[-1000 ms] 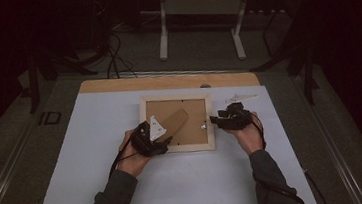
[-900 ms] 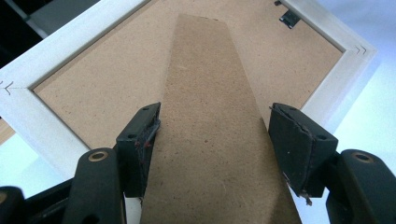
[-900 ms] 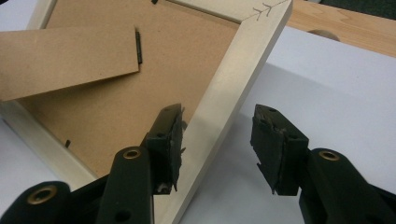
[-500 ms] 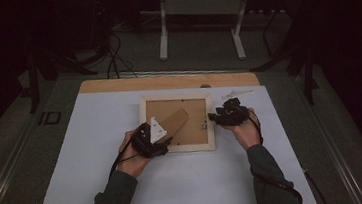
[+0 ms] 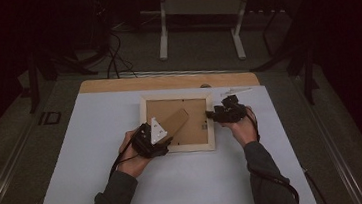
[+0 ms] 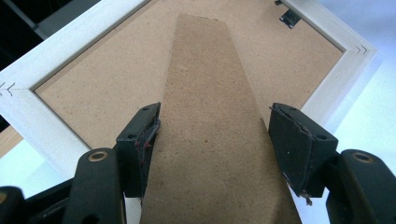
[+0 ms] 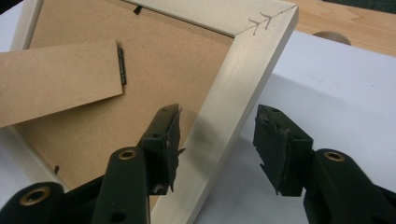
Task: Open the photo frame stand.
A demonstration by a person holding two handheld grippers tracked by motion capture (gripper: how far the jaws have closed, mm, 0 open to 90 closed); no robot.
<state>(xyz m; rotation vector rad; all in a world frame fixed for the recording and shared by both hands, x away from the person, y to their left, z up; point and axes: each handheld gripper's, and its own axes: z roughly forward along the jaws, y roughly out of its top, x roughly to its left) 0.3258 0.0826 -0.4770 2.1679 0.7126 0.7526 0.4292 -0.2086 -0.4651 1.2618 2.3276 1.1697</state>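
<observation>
Frame [image 5: 178, 122] between both tongs: stand [image 6: 215, 140] within left [image 5: 165, 139], rail straddled by right [image 5: 219, 114].

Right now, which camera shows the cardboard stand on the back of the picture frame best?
The left gripper view: the cardboard stand runs up the middle, between the gripper's open jaws. The right gripper view catches its hinged end. The high view shows it small and slanted.

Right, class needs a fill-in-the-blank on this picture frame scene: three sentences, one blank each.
1. The frame lies with its ____ side up.
2. The left gripper straddles the cardboard ____ hinged to the backing.
3. The right gripper straddles the frame's pale ____, jaws open.

Missing words: back; stand; edge
</observation>
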